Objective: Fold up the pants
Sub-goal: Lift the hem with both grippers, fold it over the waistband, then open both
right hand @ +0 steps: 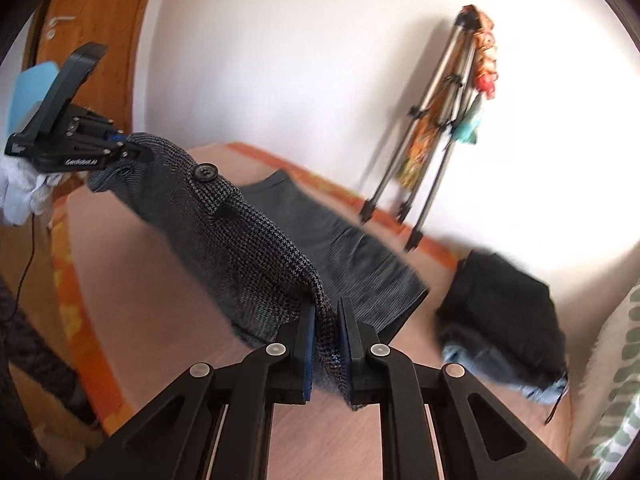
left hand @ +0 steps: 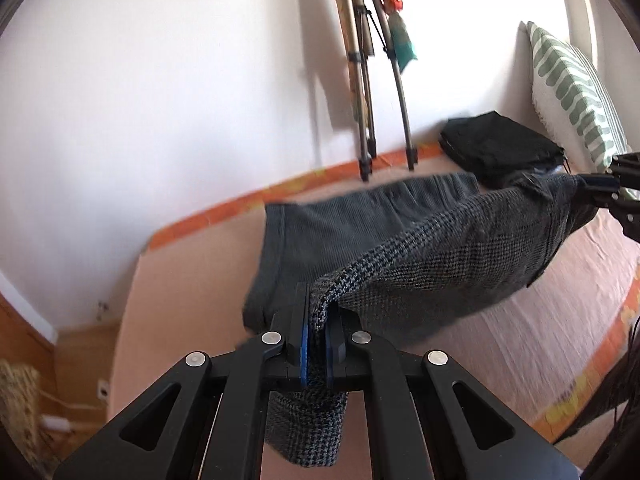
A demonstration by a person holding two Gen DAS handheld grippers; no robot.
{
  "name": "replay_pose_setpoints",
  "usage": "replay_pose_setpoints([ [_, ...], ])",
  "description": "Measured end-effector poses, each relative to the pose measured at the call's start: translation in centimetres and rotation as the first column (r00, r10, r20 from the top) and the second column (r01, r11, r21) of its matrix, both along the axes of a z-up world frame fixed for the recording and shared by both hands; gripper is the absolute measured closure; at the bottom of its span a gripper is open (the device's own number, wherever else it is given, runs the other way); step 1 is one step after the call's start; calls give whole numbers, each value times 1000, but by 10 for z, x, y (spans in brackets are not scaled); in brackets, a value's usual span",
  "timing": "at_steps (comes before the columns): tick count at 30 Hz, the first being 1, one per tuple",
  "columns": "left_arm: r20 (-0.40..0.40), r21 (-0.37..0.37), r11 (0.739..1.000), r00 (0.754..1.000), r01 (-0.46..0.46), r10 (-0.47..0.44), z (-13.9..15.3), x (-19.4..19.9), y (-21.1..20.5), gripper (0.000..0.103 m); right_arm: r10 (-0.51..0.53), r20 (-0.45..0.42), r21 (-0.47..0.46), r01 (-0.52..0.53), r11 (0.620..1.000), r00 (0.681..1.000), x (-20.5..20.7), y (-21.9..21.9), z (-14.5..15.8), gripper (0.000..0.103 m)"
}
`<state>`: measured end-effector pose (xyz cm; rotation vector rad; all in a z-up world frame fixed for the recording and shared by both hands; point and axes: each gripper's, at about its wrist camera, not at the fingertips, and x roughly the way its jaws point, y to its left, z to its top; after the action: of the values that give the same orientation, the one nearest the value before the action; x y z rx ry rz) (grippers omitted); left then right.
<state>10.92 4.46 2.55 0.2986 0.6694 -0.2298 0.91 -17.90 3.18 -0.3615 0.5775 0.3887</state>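
Note:
Dark checked pants [left hand: 460, 248] hang stretched in the air above the bed between both grippers. My left gripper [left hand: 318, 312] is shut on one end of the waistband; a flap of cloth hangs below its fingers. My right gripper [right hand: 325, 320] is shut on the other end of the pants [right hand: 224, 224], whose button [right hand: 206, 172] faces up. The right gripper also shows in the left wrist view [left hand: 600, 186], and the left gripper shows in the right wrist view [right hand: 120, 148], each clamped on the cloth.
A flat grey ribbed garment [left hand: 340, 224] lies on the pink bedsheet [left hand: 520, 320] under the pants. A folded black pile [right hand: 504, 312] sits on blue denim near a green-patterned pillow [left hand: 572, 92]. A folded tripod [right hand: 432, 128] leans on the white wall. A wooden door [right hand: 100, 20] stands left.

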Motion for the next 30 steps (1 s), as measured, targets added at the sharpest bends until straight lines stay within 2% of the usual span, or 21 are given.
replay_pose_setpoints([
  [5,12,21,1000,1000,8,-8,10,49,-7,99,-44,-6,29,45,999,999,58,-8,10,95],
  [11,-18,42,999,1000,12,-11,-1,118,-19,99,-91,-37,15,91,996,995,129,-14,-4,95],
  [21,-126,84,996,992,21,-10,-62,213,-45,99,-158,-177,-18,157,987,971,233,-26,-73,96],
  [28,-178,123,992,984,17,5,-95,248,-47,99,-165,-214,-36,162,986,963,270,-23,-96,96],
  [30,-186,136,991,983,13,13,-99,257,-47,93,-173,-213,-54,165,985,962,269,-21,-101,96],
])
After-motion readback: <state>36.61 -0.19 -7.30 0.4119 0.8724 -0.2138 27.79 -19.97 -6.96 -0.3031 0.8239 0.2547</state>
